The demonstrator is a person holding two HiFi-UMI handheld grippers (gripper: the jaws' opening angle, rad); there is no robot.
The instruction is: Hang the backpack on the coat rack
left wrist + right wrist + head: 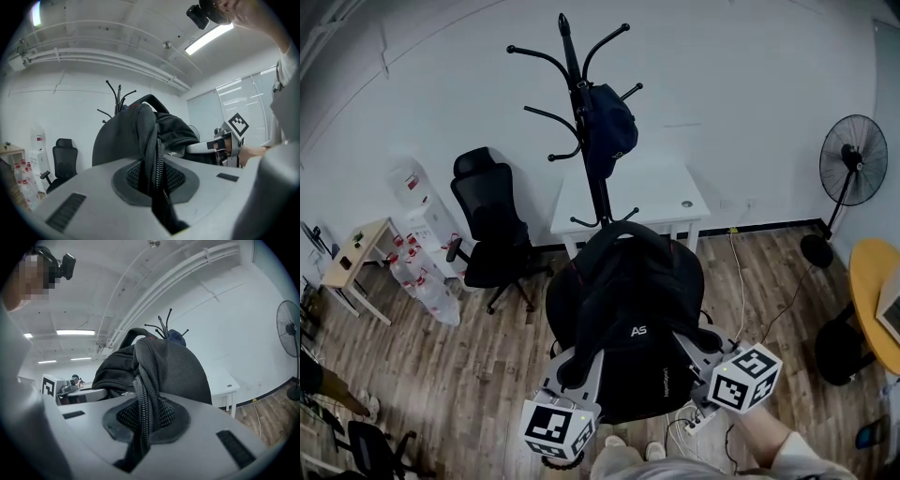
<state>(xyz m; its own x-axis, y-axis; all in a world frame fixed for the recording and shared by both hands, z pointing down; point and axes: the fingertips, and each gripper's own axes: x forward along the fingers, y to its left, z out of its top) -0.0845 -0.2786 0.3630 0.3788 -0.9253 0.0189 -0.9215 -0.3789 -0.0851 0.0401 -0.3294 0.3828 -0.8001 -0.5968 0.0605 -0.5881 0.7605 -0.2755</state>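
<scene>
Backpack [623,309], low centre of the head view beneath the coat rack [586,141], is pinched by zippered edges in the clamped left gripper [574,367] and right gripper [694,342], so fabric may slip free mid-lift.

I count two tongs, the left tongs [154,187] and the right tongs [140,425]. One backpack [628,319], one coat rack [581,103], one dark bag [609,131], one standing fan [853,161], one black office chair [492,230]. Three counters: white counter [661,192], small wooden counter [354,251], round yellow counter [869,295].
</scene>
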